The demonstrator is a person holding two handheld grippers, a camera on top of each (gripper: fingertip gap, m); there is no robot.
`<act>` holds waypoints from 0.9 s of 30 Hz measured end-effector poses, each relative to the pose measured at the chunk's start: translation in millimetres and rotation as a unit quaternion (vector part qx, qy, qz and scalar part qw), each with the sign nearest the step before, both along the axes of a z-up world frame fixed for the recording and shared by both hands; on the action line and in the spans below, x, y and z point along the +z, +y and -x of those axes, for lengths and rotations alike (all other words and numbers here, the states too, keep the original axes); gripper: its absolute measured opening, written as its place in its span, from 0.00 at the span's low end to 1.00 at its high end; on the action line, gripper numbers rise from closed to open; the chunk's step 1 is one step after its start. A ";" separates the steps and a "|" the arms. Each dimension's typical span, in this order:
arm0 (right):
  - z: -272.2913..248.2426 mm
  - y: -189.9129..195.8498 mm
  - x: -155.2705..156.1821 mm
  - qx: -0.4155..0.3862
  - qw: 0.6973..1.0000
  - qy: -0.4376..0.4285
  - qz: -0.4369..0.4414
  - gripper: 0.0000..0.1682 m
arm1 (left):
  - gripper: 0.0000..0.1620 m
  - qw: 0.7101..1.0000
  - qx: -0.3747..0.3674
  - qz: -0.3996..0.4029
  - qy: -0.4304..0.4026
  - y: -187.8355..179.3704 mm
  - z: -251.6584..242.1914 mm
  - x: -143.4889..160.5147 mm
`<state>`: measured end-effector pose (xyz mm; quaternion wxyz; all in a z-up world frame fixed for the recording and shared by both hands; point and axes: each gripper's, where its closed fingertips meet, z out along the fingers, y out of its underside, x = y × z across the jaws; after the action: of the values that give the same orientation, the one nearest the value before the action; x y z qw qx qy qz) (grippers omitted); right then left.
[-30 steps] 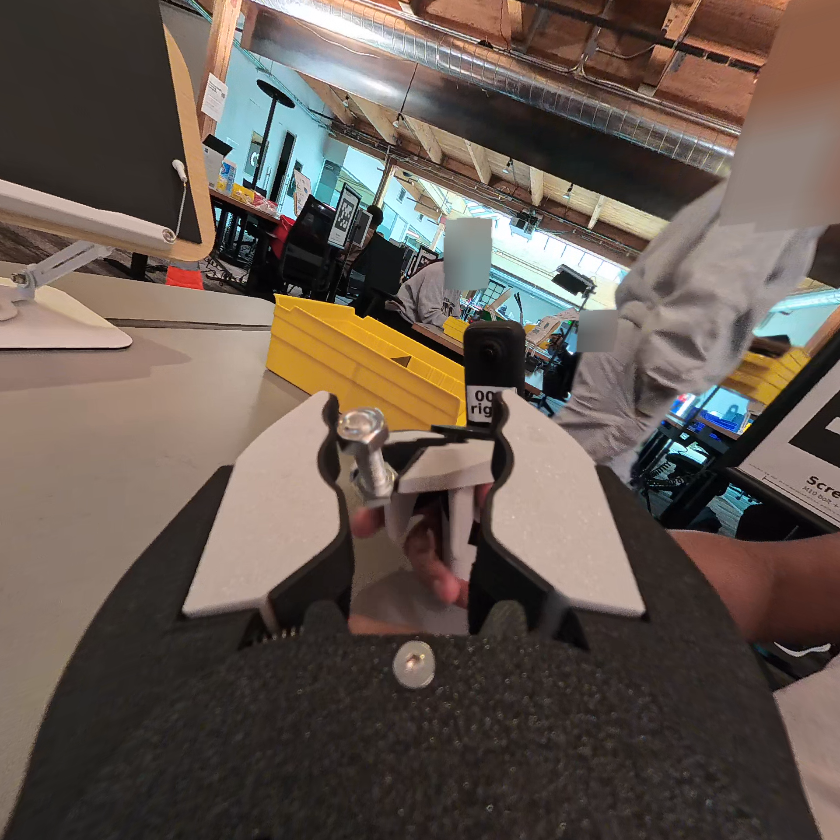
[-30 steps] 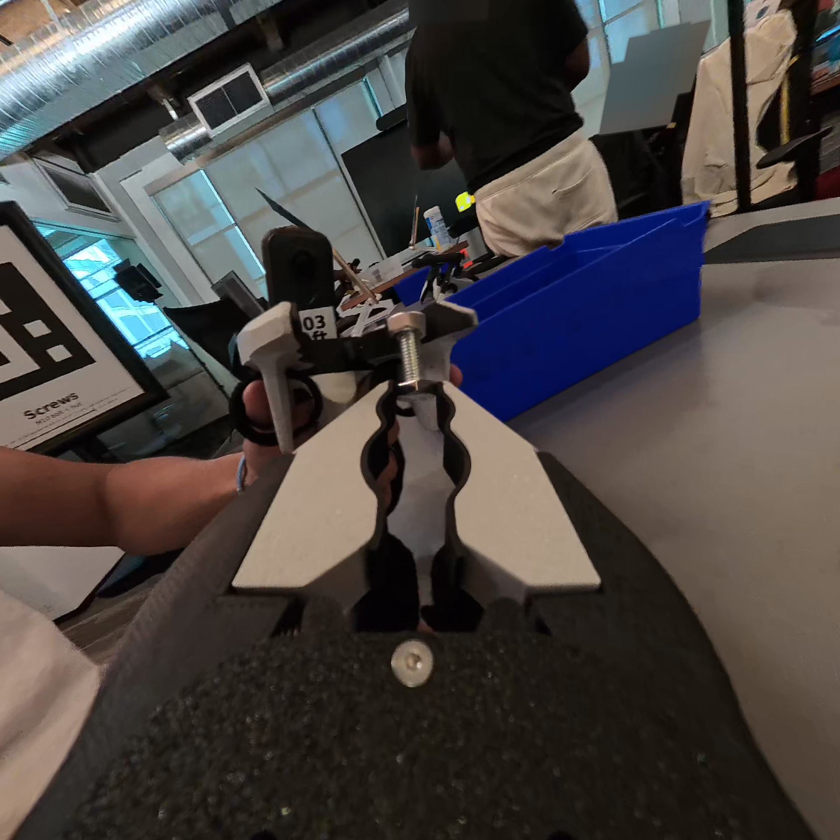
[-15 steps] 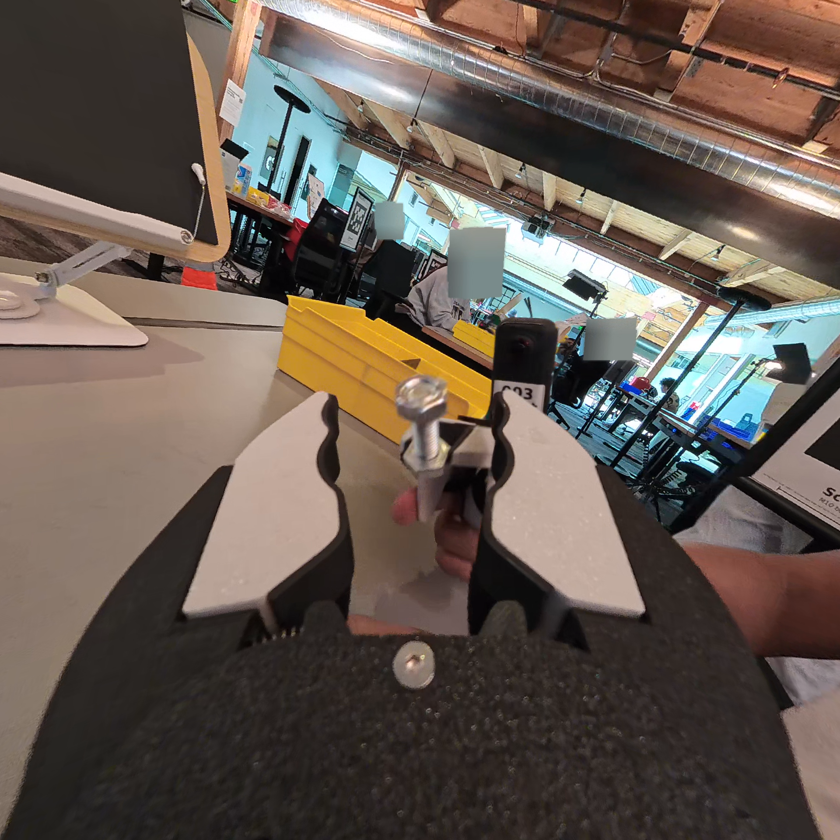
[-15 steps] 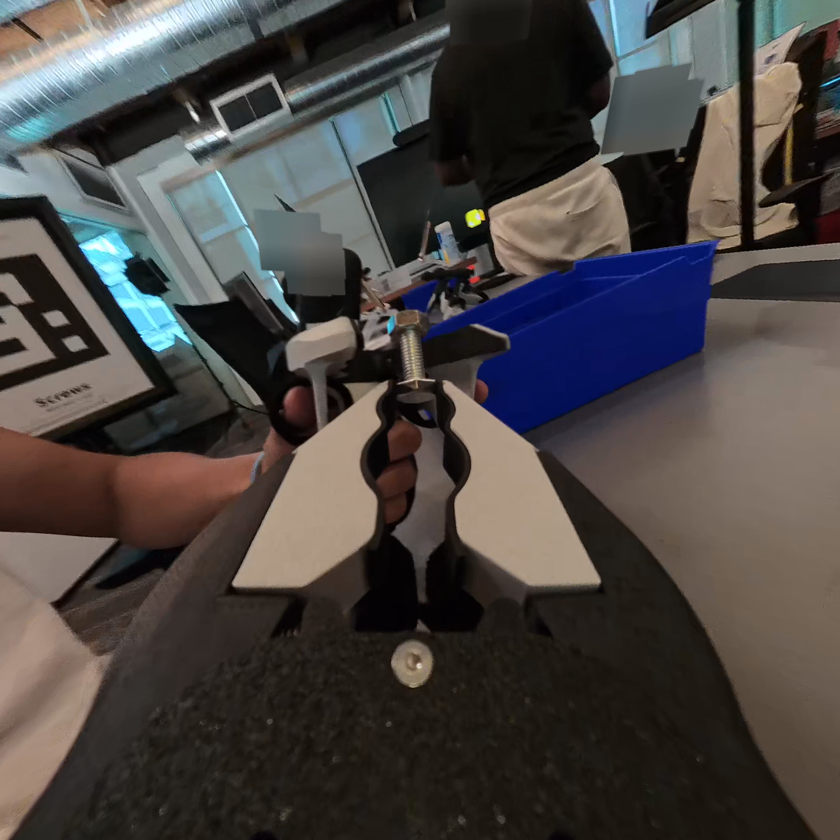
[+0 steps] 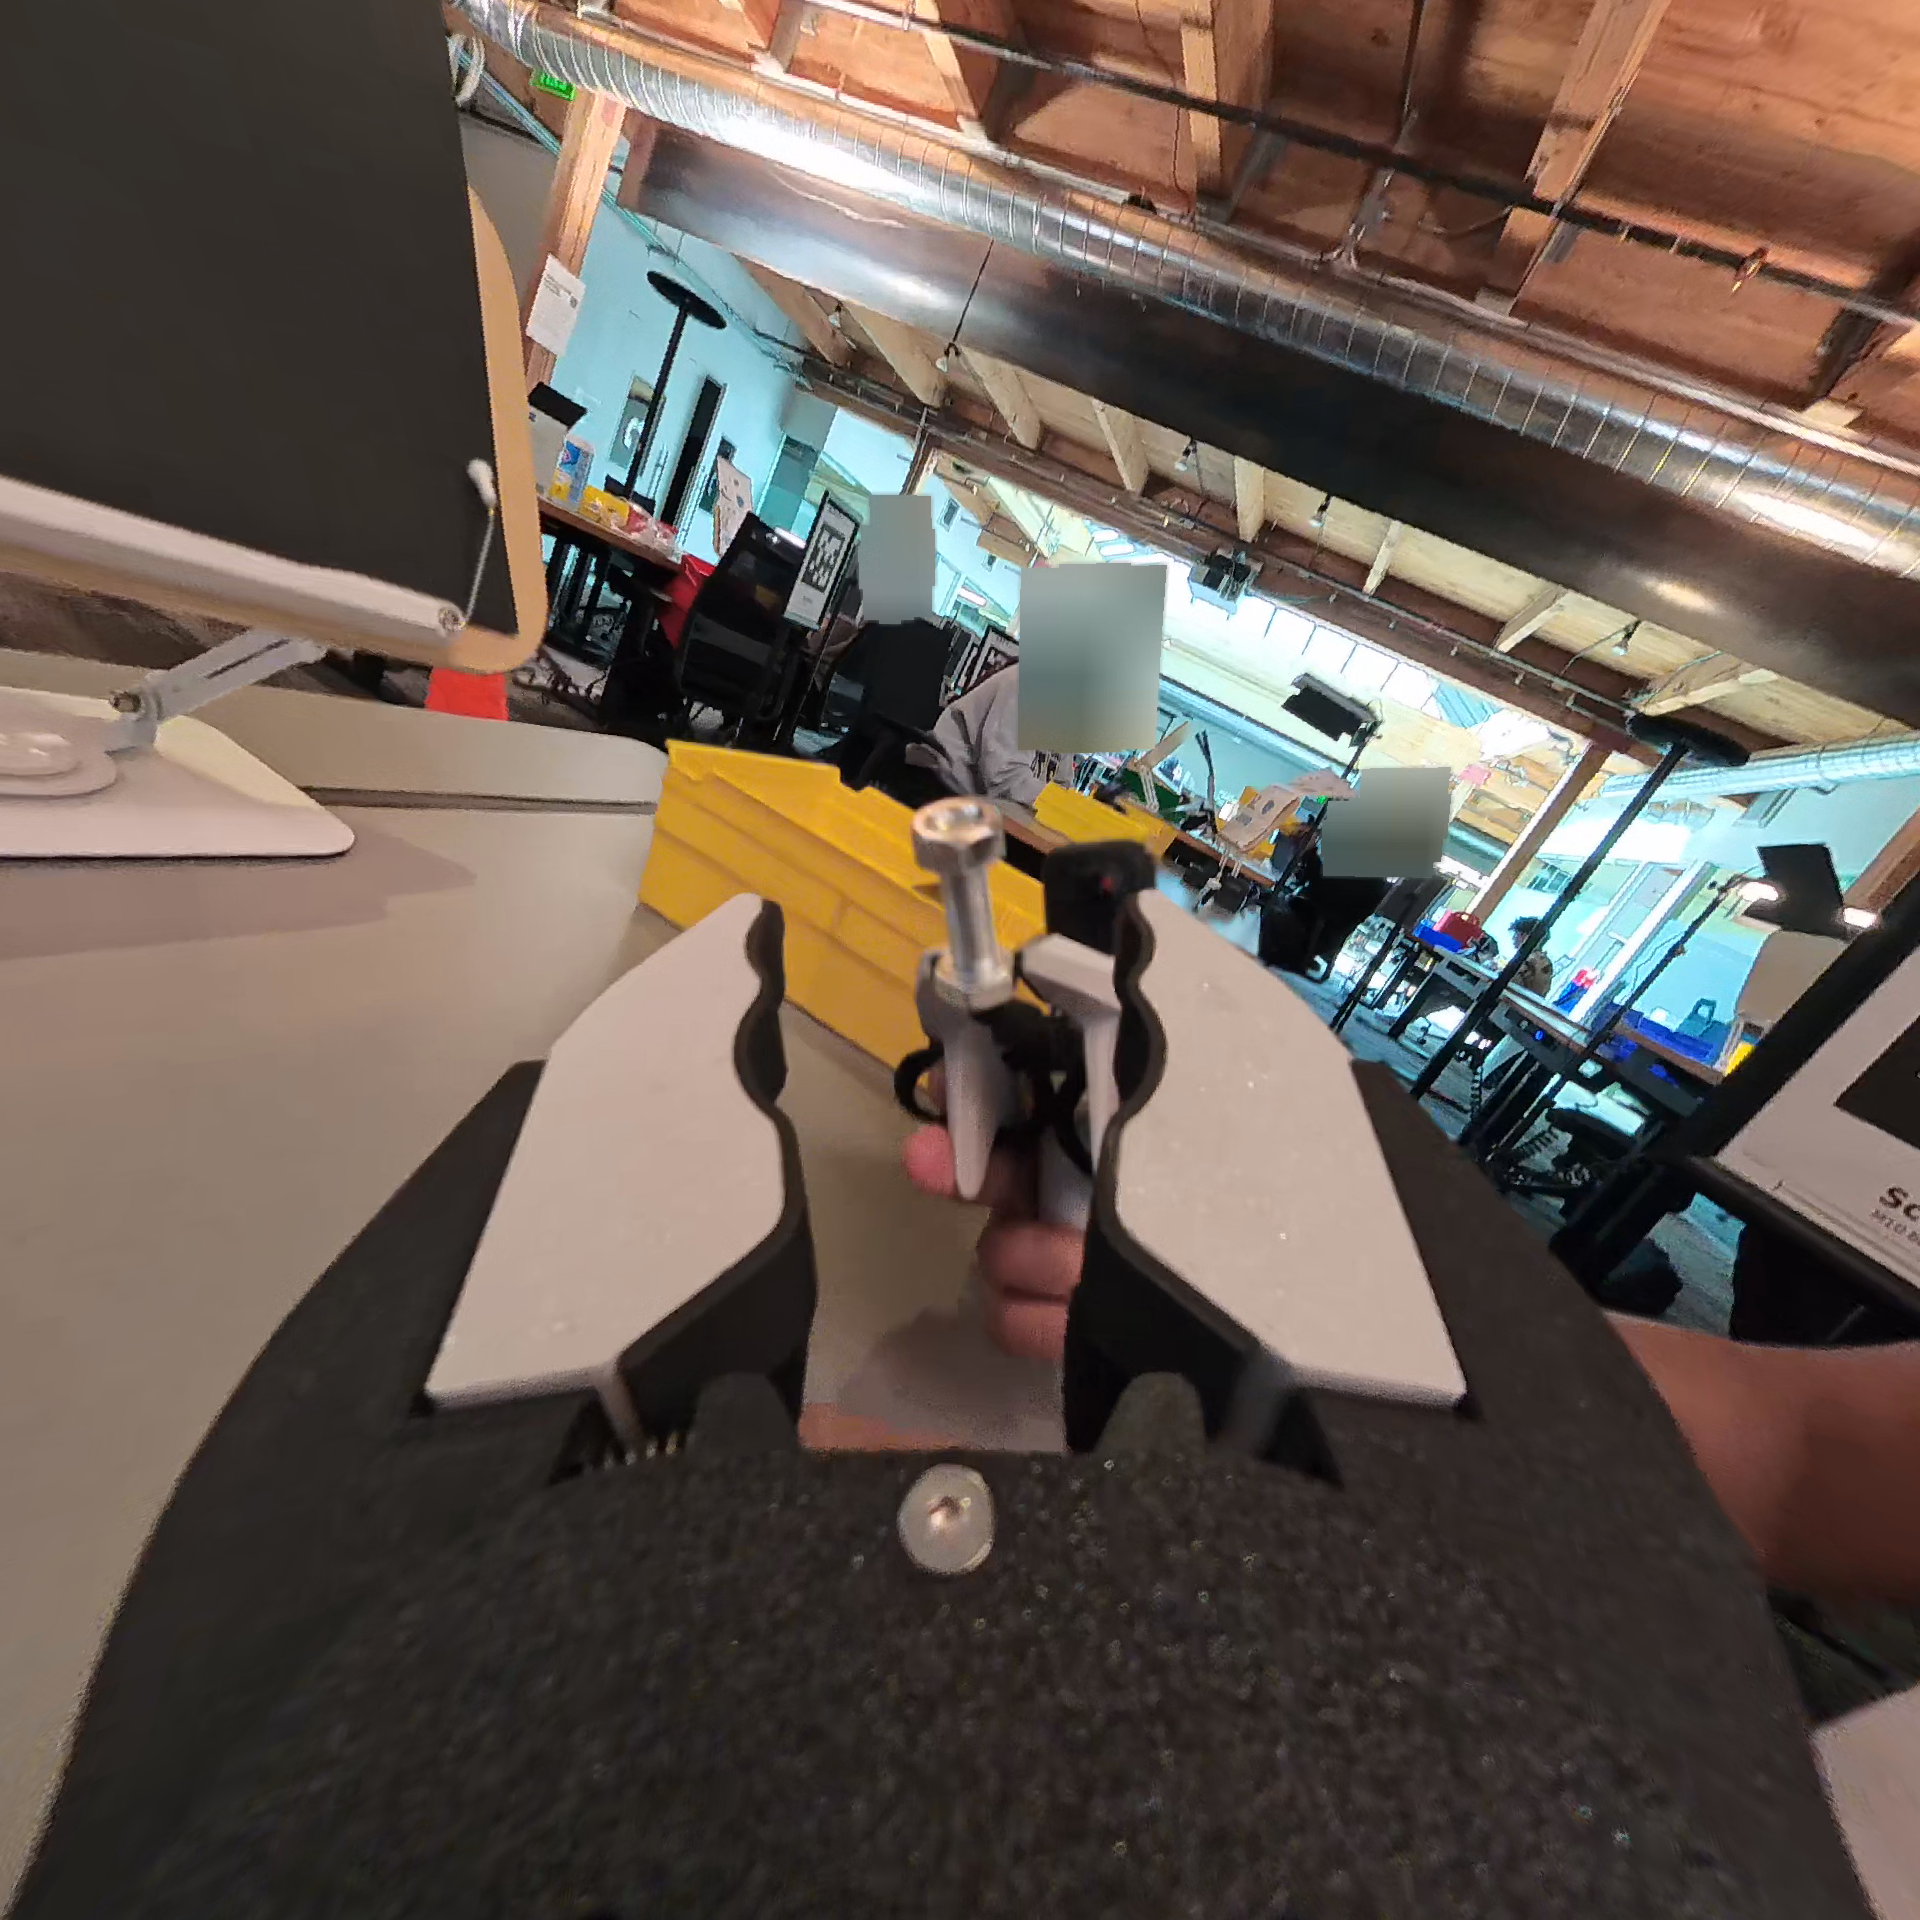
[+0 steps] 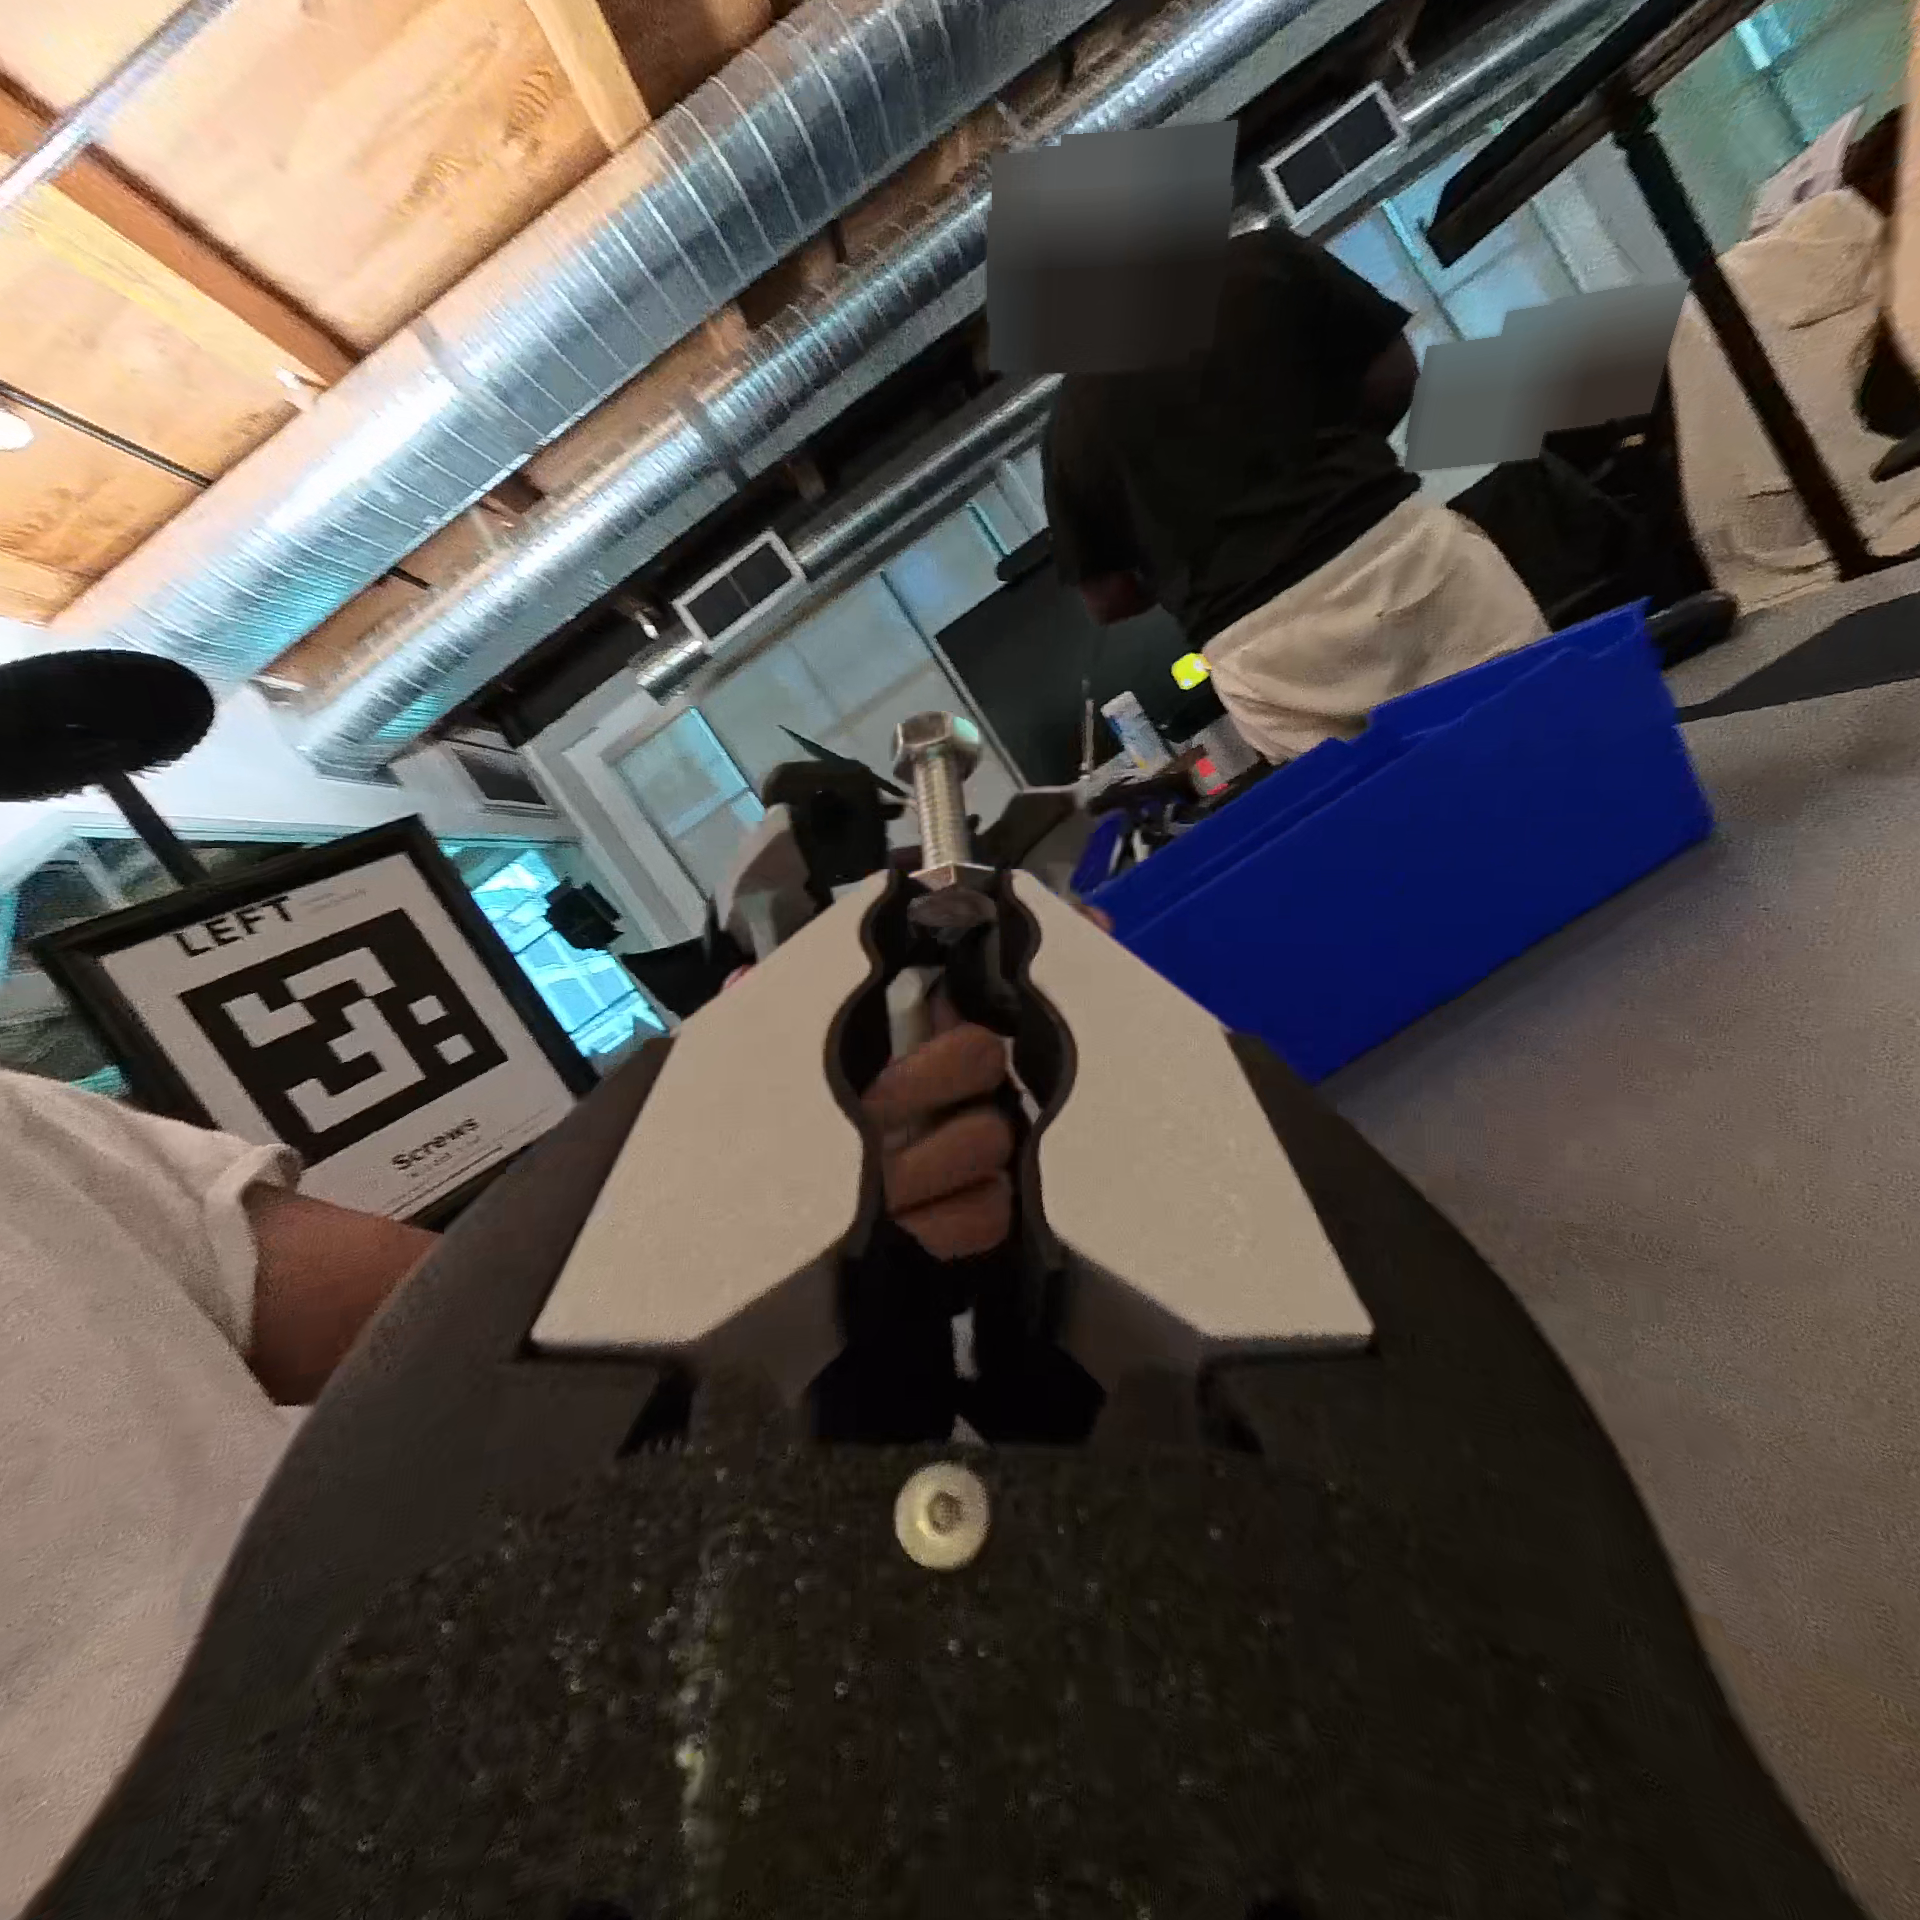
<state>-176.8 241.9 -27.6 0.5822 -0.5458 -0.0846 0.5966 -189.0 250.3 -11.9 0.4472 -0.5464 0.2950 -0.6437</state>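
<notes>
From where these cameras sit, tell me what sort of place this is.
Probably an open workshop or lab: exposed wooden beams and a metal duct overhead, yellow and blue parts bins on grey tables, and people at cluttered workbenches behind.

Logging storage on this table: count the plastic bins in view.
2. A yellow plastic bin sits on the grey table beyond the open left gripper; a blue plastic bin sits right of the right gripper. Others may be hidden.

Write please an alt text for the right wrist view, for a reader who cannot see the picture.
The right hand-held gripper is shut on a silver hex-head metal bolt, which stands upright above its grey fingertips. Beyond it, a blue plastic bin rests on a grey table, and a framed black-and-white marker sign stands to the left.
</notes>
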 end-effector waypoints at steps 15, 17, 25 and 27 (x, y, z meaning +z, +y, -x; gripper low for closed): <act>-18.7 3.7 8.9 -0.039 0.999 0.029 -0.004 0.09 | 0.37 1.000 -0.014 -0.023 -0.011 -20.0 -8.4 20.6; -16.8 -0.6 8.6 -0.035 0.999 0.004 -0.014 0.09 | 0.37 1.000 -0.012 -0.021 -0.007 -18.2 -9.1 18.6; 17.8 -9.4 -0.2 0.005 0.998 -0.059 -0.023 0.10 | 0.36 0.999 -0.030 -0.017 -0.002 -20.4 -10.5 14.5; 10.2 -4.4 -1.6 -0.004 0.998 -0.052 -0.018 0.10 | 0.37 0.999 -0.029 -0.017 0.004 -20.2 -10.8 12.4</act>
<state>-187.1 237.5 -29.2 0.5895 -0.5656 -0.1230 0.5634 -178.2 230.1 0.5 0.4368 -0.5324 0.3235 -0.6489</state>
